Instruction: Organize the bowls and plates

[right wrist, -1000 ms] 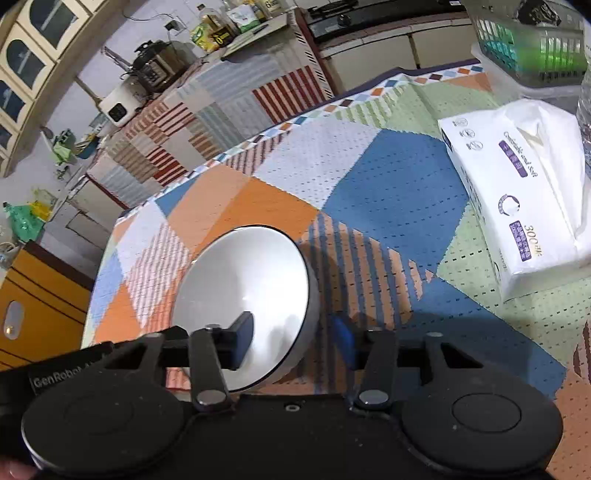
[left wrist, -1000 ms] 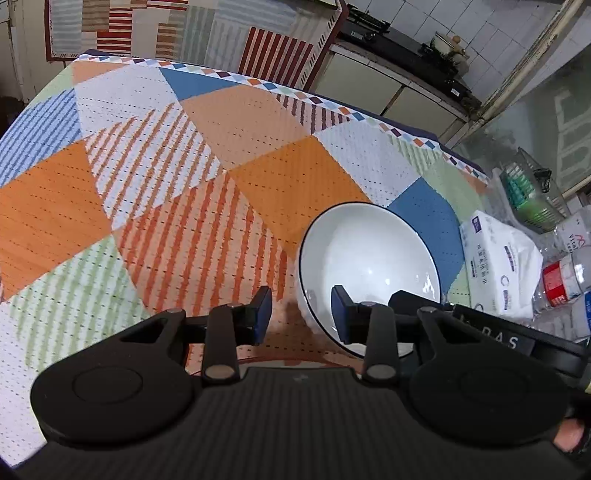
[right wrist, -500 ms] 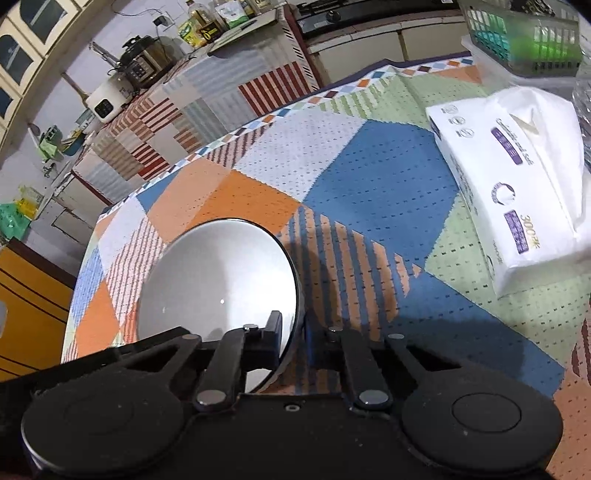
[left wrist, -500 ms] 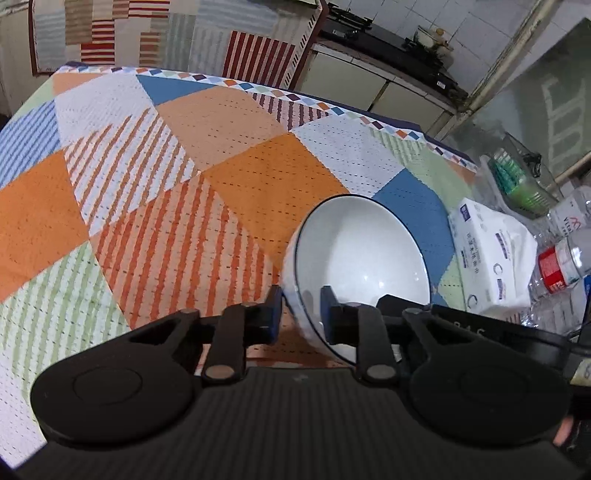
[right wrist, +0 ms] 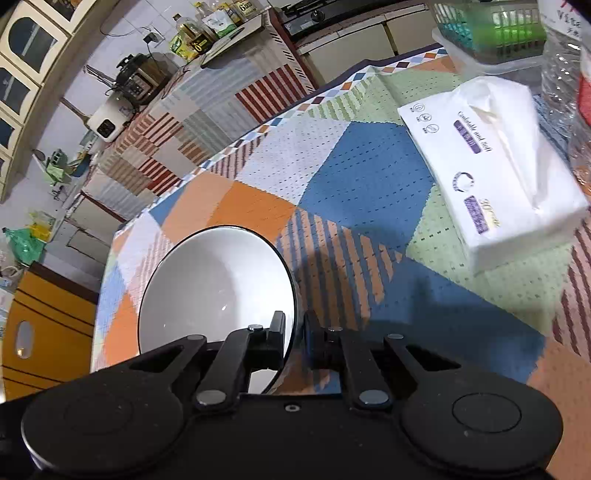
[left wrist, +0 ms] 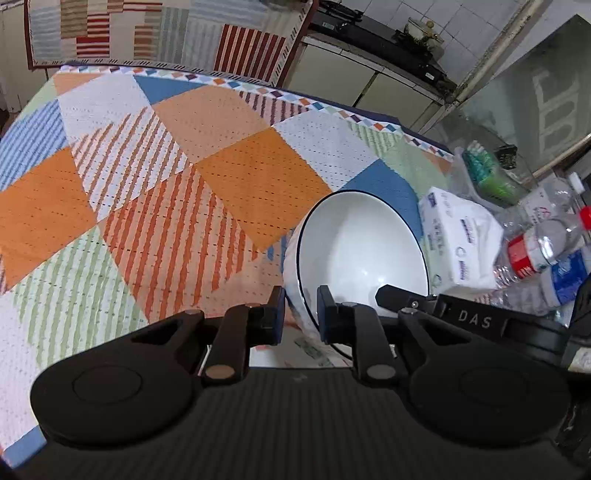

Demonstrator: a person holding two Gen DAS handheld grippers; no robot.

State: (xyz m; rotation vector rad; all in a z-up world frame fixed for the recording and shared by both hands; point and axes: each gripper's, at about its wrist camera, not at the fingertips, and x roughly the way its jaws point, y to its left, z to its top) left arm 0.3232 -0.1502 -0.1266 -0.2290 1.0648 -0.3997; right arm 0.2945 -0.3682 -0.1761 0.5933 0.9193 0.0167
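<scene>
Gripping opposite sides of one white bowl point(left wrist: 360, 251), both hand-held tools had their fingers pinched across its dark-edged rim above a patchwork tablecloth point(left wrist: 155, 206). The left gripper point(left wrist: 301, 321) clamped the rim with one pad outside the wall and the other inside the basin; the right gripper point(right wrist: 294, 338) did the same from the other side, with the bowl point(right wrist: 216, 291) at the near left of its view, one finger inside and one outside. The bowl appeared tilted and raised off the cloth, though whether its base touched the table could not be told. A pack of tissues point(right wrist: 495, 166) lay to the right, with plastic bottles point(left wrist: 543, 251) beside it and a clear basket point(right wrist: 491, 33) at the far right edge of the table. No plates or other bowls were in sight. The step in hand looked to be the carrying of the bowl with both tools, early or midway through the tidying. The next move would likely call for keeping both pinches firm and level while the bowl travelled to its place, since a thin, smooth rim could slip if either side eased.
</scene>
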